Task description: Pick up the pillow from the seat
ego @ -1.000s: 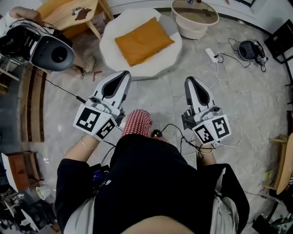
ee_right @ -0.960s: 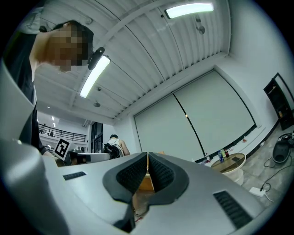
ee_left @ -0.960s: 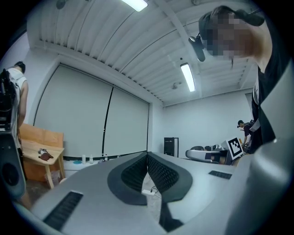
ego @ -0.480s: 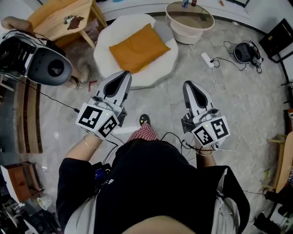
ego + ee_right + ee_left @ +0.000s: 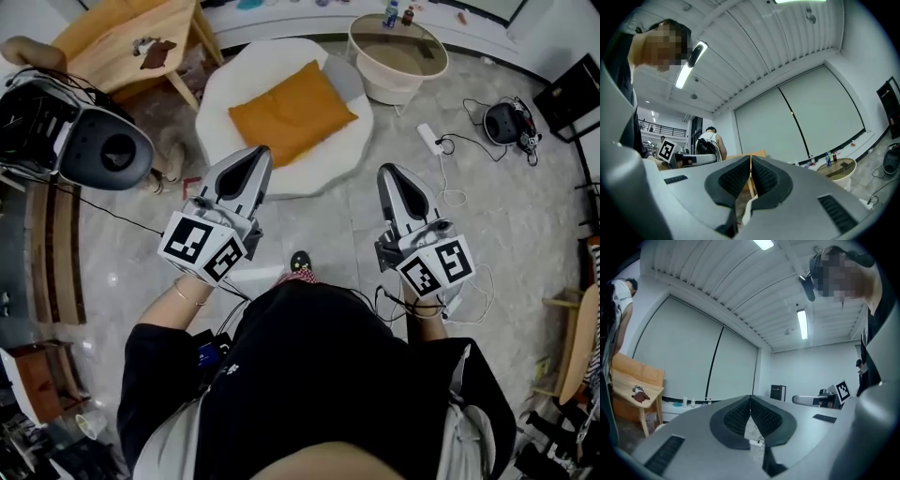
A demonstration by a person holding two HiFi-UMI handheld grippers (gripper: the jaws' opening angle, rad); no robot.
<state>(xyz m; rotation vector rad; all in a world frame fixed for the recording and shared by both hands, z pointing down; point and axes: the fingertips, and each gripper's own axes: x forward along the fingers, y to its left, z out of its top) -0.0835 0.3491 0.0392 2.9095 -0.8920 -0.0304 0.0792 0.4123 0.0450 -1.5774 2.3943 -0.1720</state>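
Orange pillow (image 5: 292,111) lies flat on the round white seat (image 5: 231,81), ahead of the person. Nearer, the left gripper (image 5: 248,161) and right gripper (image 5: 390,177) are held side by side above the floor, both with jaws pressed together, empty.

Bright, even light from ceiling strip lamps (image 5: 802,324); soft shadows; strong fisheye bending and dark corners.

Black shirt (image 5: 319,375), grey left gripper (image 5: 255,152) and right gripper (image 5: 386,170), black-and-white marker cubes (image 5: 202,248)
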